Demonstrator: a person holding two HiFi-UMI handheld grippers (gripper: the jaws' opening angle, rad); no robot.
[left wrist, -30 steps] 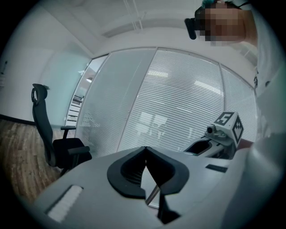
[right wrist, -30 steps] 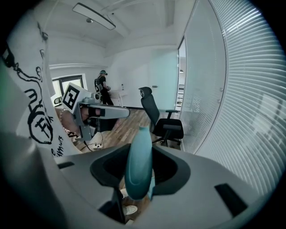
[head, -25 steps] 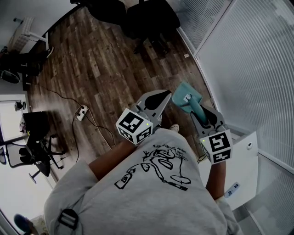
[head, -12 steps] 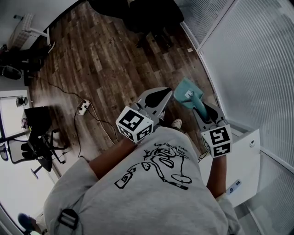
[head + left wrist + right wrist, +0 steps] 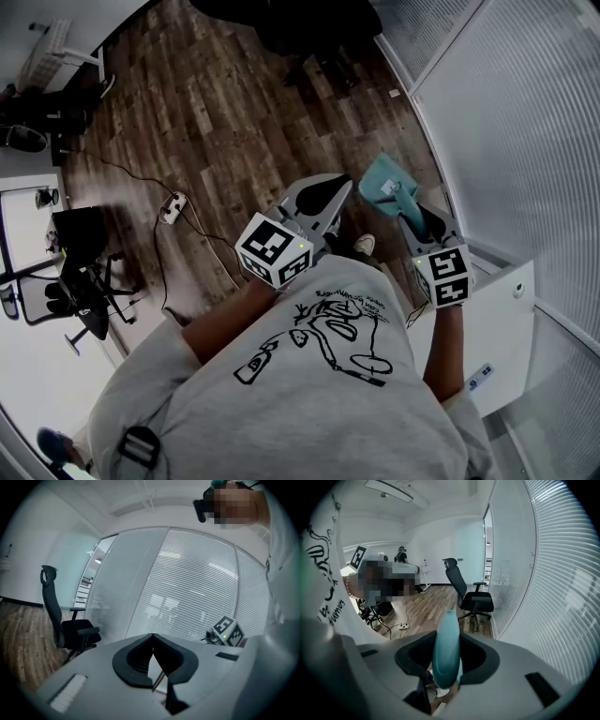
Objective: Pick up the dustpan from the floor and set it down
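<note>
In the head view the teal dustpan (image 5: 384, 183) hangs above the wooden floor (image 5: 216, 122), close to the glass partition. My right gripper (image 5: 412, 214) is shut on its handle. In the right gripper view the teal handle (image 5: 446, 651) stands upright between the two dark jaws of my right gripper (image 5: 446, 660), pointing away from the camera. My left gripper (image 5: 323, 192) hovers beside it to the left, holding nothing. In the left gripper view the left gripper (image 5: 153, 651) has its jaws meeting at the tips, aimed at the blinds.
A glass wall with blinds (image 5: 525, 141) runs along the right. A black office chair (image 5: 471, 597) stands ahead by the wall. A power strip with cable (image 5: 172, 208) lies on the floor at left. A white cabinet (image 5: 492, 328) stands at lower right, and my shoe (image 5: 364, 246) shows below the grippers.
My right gripper has sunk a little with the dustpan still in it. The left gripper has hardly moved.
</note>
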